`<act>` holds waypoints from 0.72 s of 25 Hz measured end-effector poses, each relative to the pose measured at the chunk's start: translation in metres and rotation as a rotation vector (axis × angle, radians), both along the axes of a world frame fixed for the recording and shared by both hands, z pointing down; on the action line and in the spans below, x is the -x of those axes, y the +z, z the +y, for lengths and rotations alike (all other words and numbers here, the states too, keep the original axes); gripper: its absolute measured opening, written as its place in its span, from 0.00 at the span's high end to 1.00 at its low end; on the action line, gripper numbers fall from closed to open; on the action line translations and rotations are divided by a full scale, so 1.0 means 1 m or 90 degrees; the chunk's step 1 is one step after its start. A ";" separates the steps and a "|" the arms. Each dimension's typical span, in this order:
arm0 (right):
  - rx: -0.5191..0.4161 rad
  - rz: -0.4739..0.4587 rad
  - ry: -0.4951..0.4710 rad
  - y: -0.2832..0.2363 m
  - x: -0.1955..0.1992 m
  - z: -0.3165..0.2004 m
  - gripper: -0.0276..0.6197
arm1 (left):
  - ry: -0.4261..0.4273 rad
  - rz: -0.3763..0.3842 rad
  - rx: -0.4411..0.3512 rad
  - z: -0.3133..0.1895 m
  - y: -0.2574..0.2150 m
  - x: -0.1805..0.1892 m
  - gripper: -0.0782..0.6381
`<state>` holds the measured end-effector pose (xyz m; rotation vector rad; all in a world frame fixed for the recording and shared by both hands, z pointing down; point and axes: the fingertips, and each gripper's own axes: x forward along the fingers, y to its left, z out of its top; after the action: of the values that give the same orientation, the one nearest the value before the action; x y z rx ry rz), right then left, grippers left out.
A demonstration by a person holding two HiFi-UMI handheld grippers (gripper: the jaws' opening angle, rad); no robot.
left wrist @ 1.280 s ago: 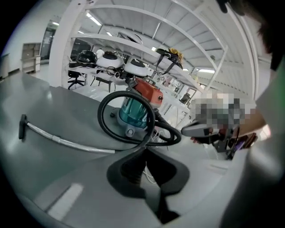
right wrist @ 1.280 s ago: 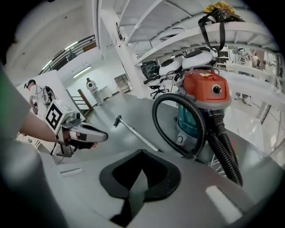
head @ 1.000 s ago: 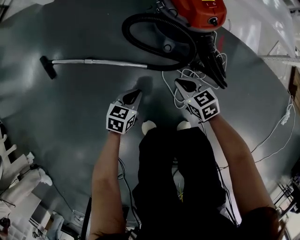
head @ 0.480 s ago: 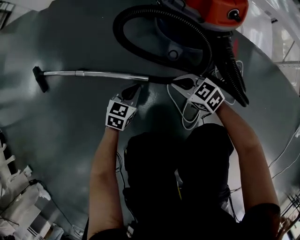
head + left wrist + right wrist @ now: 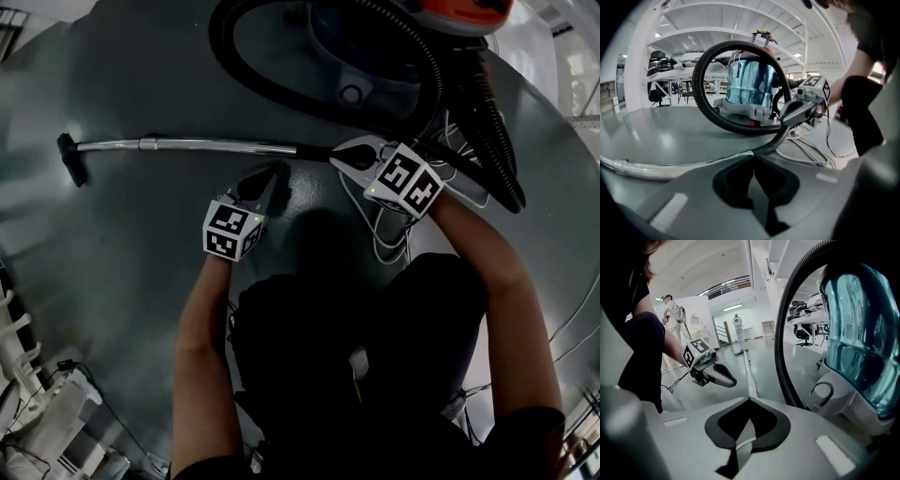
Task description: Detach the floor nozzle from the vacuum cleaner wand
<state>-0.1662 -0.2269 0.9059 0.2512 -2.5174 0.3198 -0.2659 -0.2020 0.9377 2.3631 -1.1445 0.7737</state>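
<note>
Head view: floor nozzle point(image 5: 70, 159) lies well apart from left claw point(image 5: 270, 175)

The wand point(image 5: 216, 145) is bright polished metal, the hose point(image 5: 699, 91) ribbed matt black plastic, the canister point(image 5: 752, 84) glossy and mirror-like (tinted blue-green), and the grey floor point(image 5: 122, 253) smooth with a dull sheen.

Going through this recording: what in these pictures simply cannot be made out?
- The joint where the floor nozzle meets the wand: too small in the head view and the right gripper view, and out of frame in the left gripper view.
- The top of the vacuum cleaner: cut off by the head view's upper edge.
- Whether the right gripper touches the wand: its shut tips overlap it, so contact is unclear.
</note>
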 end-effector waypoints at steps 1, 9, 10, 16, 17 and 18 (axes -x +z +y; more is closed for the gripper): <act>-0.005 0.005 -0.007 0.001 0.000 0.001 0.96 | 0.008 -0.006 -0.003 -0.001 0.001 0.001 0.88; -0.011 0.080 -0.077 0.013 0.006 0.013 0.96 | 0.024 -0.048 -0.037 -0.008 0.003 0.009 0.88; -0.018 0.085 -0.084 0.013 0.006 0.013 0.96 | 0.035 -0.058 -0.035 -0.008 0.004 0.008 0.88; -0.049 0.149 -0.133 0.014 0.012 -0.002 0.96 | 0.094 -0.097 -0.061 -0.025 -0.006 -0.003 0.87; -0.043 0.163 -0.140 0.016 0.014 -0.004 0.96 | 0.100 -0.094 -0.066 -0.027 -0.008 -0.006 0.84; -0.037 0.177 -0.150 0.019 0.017 -0.005 0.95 | 0.102 -0.084 -0.068 -0.028 -0.008 -0.009 0.81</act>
<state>-0.1835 -0.2319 0.9245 0.0173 -2.2543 0.1078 -0.2572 -0.2299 0.9294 2.5496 -1.0823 0.9585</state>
